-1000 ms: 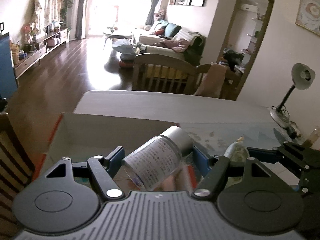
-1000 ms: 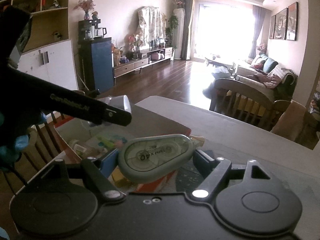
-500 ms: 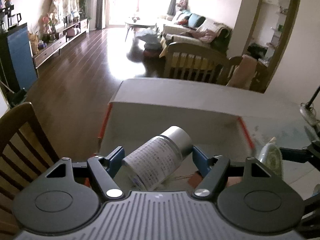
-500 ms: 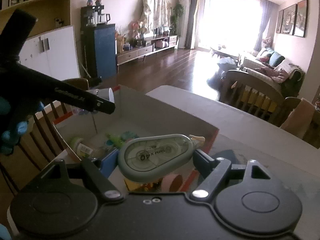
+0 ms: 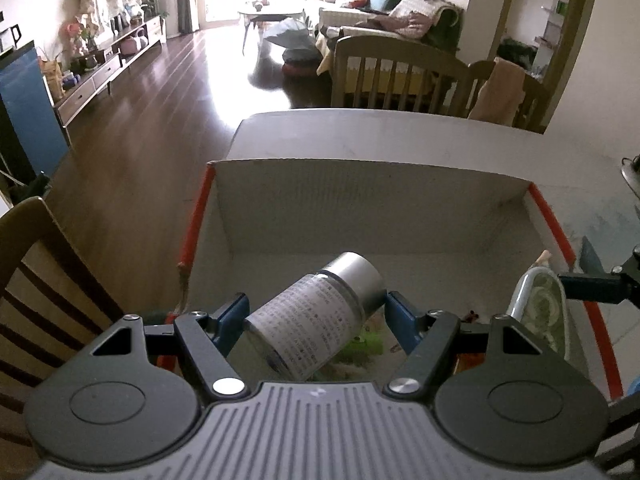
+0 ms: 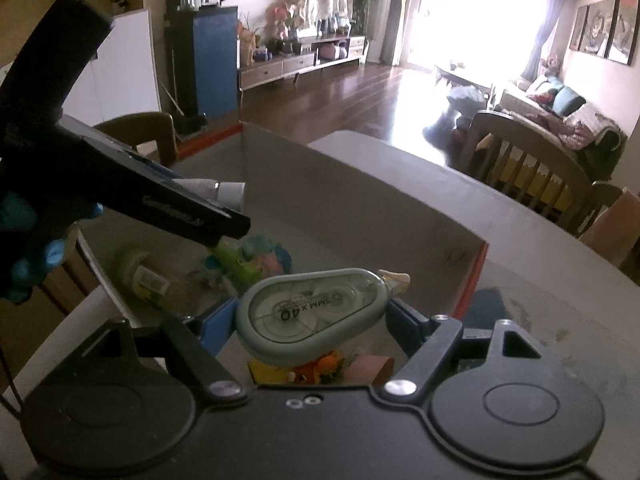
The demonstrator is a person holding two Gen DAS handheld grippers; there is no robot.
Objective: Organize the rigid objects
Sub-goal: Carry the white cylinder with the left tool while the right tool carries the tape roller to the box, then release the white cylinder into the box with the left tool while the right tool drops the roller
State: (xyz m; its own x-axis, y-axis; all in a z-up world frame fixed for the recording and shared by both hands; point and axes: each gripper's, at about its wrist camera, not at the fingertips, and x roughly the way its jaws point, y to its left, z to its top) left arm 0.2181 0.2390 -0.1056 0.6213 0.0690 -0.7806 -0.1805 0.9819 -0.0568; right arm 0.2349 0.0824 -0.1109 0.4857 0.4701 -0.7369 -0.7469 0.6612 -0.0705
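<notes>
My left gripper [image 5: 316, 316] is shut on a small glass bottle [image 5: 316, 320] with a silver cap and a printed label, tilted between the blue pads. It hangs over the inside of a cardboard box [image 5: 360, 208] with red edges. My right gripper [image 6: 310, 320] is shut on a grey-green correction tape dispenser [image 6: 312, 314], held above the same box [image 6: 360, 216] near its right wall. In the right wrist view the left gripper [image 6: 230, 208] and its bottle [image 6: 224, 192] show at the left, held by a blue-gloved hand [image 6: 36, 240]. The tape dispenser [image 5: 540, 312] shows at the right of the left wrist view.
Several small items lie on the box floor: a green toy [image 6: 236, 264], a labelled tube [image 6: 144, 276], a pink roll [image 6: 370, 368]. The box stands on a grey table [image 6: 540, 264]. Wooden chairs [image 5: 36, 280] [image 5: 400, 72] stand around it.
Both grippers have come forward and down over the box with their objects still held. The box interior now fills more of each view.
</notes>
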